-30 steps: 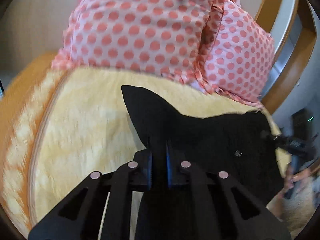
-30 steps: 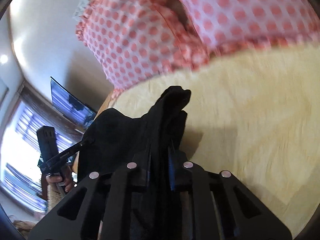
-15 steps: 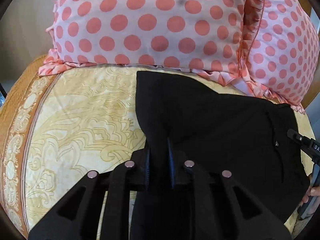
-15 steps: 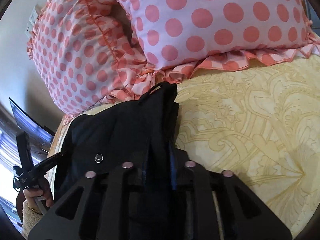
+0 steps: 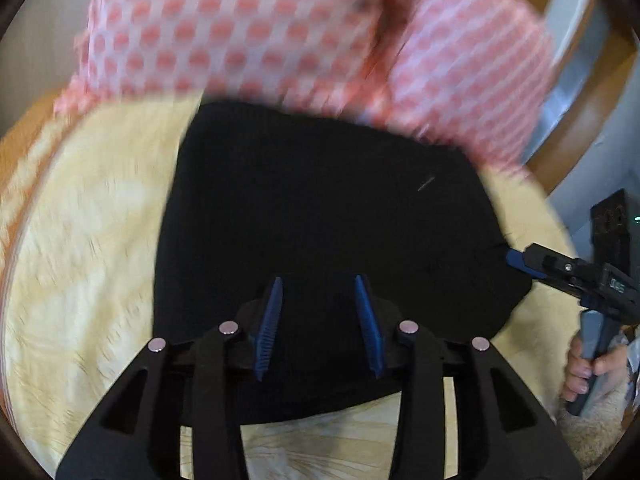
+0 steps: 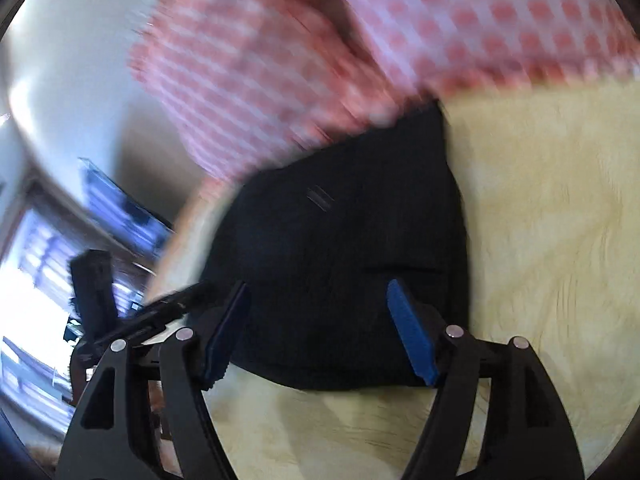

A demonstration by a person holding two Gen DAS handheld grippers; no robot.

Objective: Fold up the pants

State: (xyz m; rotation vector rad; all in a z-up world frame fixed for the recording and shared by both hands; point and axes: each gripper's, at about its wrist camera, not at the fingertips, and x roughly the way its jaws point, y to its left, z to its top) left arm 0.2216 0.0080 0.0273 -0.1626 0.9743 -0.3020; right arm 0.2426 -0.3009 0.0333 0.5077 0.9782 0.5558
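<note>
The black pants (image 5: pixel 320 216) lie folded in a compact block on the yellow bedspread (image 5: pixel 80 240), their far edge against the pillows. My left gripper (image 5: pixel 319 284) is open and empty, its blue pads just above the near part of the pants. My right gripper (image 6: pixel 318 288) is open and empty too, over the near edge of the pants (image 6: pixel 344 248). In the left wrist view the right gripper (image 5: pixel 520 262) shows at the pants' right edge. In the right wrist view the left gripper (image 6: pixel 168 308) shows at the left. Both views are blurred.
Two pink pillows with red dots (image 5: pixel 248 28) stand at the head of the bed, also in the right wrist view (image 6: pixel 360 40). A wooden bed frame (image 5: pixel 592 100) curves at the right. A screen (image 6: pixel 120 208) and a bright window (image 6: pixel 36 300) lie beyond the bed's left side.
Both grippers have opened and let go of the pants, which now lie flat on the bedspread. Both have drawn back a little from the pillows.
</note>
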